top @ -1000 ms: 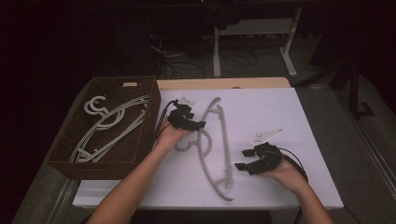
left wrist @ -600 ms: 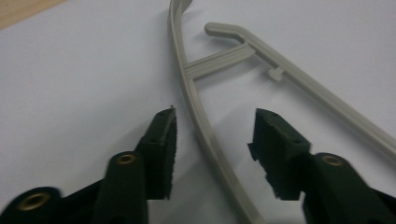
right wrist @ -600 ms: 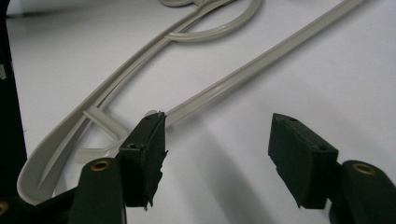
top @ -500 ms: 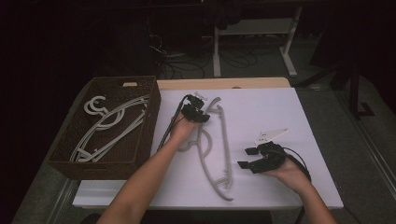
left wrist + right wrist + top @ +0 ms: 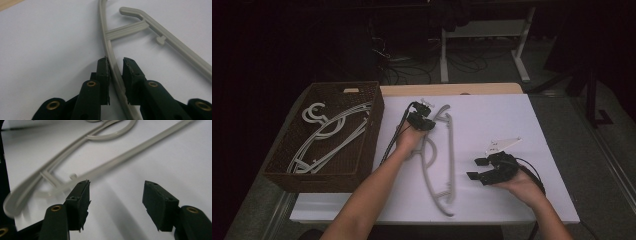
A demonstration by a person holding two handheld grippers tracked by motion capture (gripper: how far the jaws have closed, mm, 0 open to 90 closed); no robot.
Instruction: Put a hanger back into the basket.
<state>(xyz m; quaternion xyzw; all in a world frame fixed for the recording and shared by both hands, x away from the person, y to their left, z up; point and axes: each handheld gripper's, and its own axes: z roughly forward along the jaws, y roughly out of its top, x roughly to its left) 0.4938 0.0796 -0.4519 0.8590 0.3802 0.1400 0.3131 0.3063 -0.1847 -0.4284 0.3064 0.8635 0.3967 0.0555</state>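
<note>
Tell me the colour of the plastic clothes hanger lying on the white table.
The plastic clothes hanger is light grey-beige, clearest in the left gripper view.

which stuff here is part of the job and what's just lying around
In the job:
- grey hanger on the white table
- left hand-held gripper, jaws just closing around the hanger's arm
- right hand-held gripper, open, resting beside it

Lying about:
- brown basket of more hangers
- desk legs and cables behind
</note>
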